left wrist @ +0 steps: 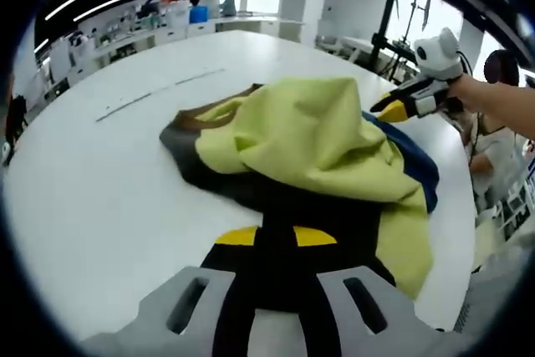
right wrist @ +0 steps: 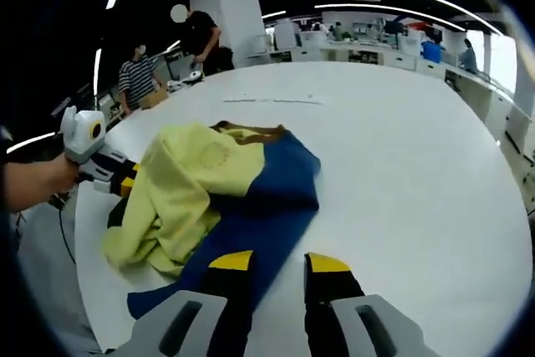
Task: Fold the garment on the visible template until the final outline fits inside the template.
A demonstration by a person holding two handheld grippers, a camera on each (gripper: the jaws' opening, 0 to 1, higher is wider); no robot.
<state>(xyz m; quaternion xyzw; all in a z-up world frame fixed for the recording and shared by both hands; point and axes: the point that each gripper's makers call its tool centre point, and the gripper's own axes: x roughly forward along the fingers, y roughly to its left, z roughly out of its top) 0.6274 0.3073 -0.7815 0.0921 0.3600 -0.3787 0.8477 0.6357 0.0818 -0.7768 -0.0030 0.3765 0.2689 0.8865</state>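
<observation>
A crumpled garment of yellow, blue, dark and brown cloth lies bunched on the round white table. My left gripper sits at its near dark edge, its jaws close together with dark cloth between them. In the right gripper view the garment shows a yellow half and a blue half, and the left gripper holds its left edge. My right gripper is open, with blue cloth under its left jaw and bare table in the gap. The right gripper touches the blue side.
Thin dark line marks run across the table beyond the garment, seen also as line marks. Two people stand past the table's far edge. Benches with equipment line the back of the room. A person's forearm holds the right gripper.
</observation>
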